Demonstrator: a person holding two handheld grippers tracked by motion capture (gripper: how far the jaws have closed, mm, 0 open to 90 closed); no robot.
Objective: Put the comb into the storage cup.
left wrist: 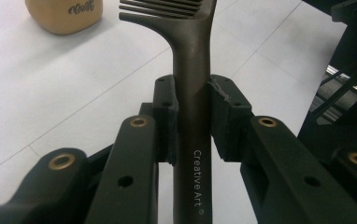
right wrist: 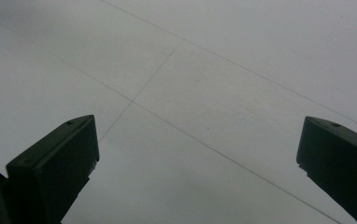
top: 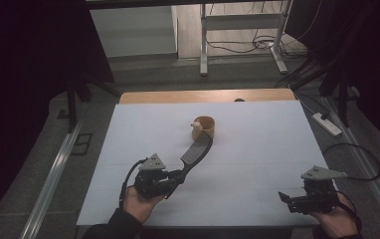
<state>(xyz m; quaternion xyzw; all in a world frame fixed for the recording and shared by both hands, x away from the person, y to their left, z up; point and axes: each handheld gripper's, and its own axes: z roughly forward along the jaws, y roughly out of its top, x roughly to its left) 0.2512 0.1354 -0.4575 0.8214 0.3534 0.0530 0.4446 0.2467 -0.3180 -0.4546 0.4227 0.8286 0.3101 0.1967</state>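
A dark slotted spatula (top: 194, 155) stretches from my left gripper (top: 174, 178) toward a small tan cup (top: 204, 127) at the table's middle. In the left gripper view the pads press on the spatula handle (left wrist: 193, 116), marked "Creative Art", and its slotted head points up past the tan cup (left wrist: 64, 15). The head lies just in front of the cup; whether it touches it I cannot tell. My right gripper (top: 287, 198) rests at the table's front right corner, its jaws wide apart over bare white surface, with the right gripper (right wrist: 197, 154) holding nothing.
The white table top (top: 257, 144) has a wooden strip along its far edge. Beyond it stand a metal desk frame (top: 237, 30) and cables on the floor; a power strip (top: 326, 123) lies to the right. Dark curtains flank both sides.
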